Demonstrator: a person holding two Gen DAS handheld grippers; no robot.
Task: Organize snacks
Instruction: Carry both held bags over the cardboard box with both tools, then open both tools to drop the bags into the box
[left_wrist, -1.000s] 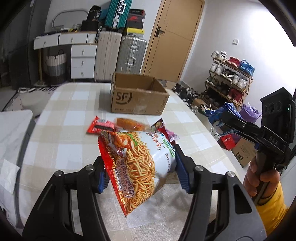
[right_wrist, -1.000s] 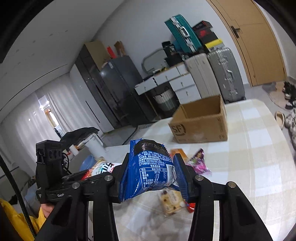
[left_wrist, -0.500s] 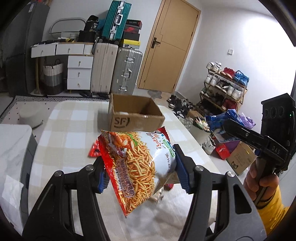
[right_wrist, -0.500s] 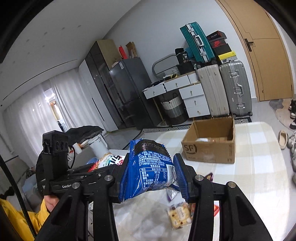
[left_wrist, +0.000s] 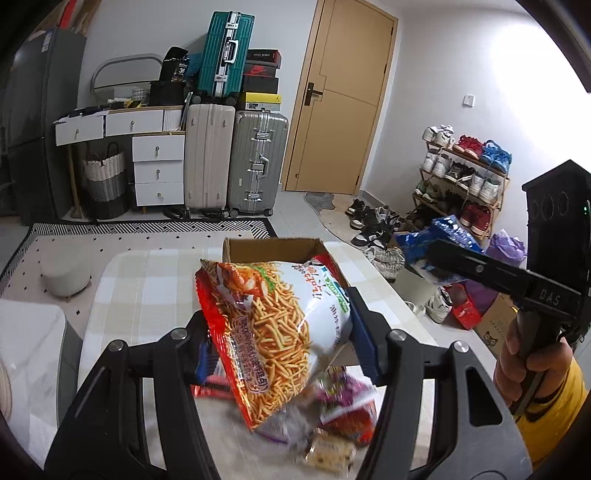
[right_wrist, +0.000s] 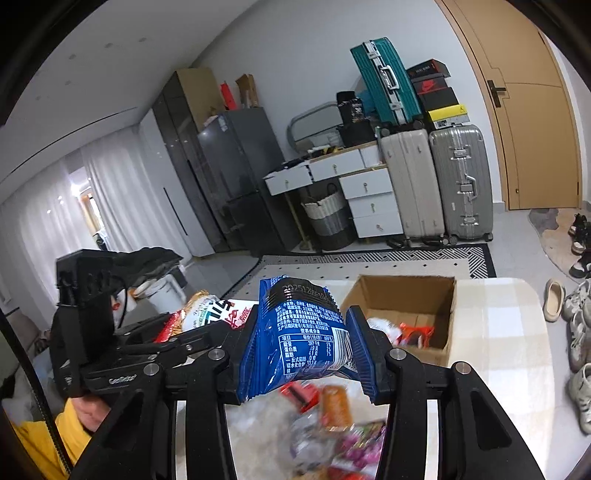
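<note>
My left gripper (left_wrist: 284, 343) is shut on a red and white bag of noodle snacks (left_wrist: 273, 325) and holds it above the table, in front of the open cardboard box (left_wrist: 273, 249). My right gripper (right_wrist: 306, 354) is shut on a blue snack packet (right_wrist: 299, 339), also lifted, near the box (right_wrist: 439, 347), which holds a few snacks. The right gripper with its blue packet (left_wrist: 443, 243) shows at the right of the left wrist view. The left gripper with its bag (right_wrist: 207, 314) shows at the left of the right wrist view.
Several loose snack packets (left_wrist: 332, 417) lie on the checked tablecloth (left_wrist: 147, 280) below both grippers. They also show in the right wrist view (right_wrist: 332, 421). Suitcases (left_wrist: 236, 158), drawers and a shoe rack (left_wrist: 461, 177) stand beyond the table.
Both grippers have risen and moved toward the box with their packets. The box is now closer and seen from higher up; the loose snacks lie lower in both views.
</note>
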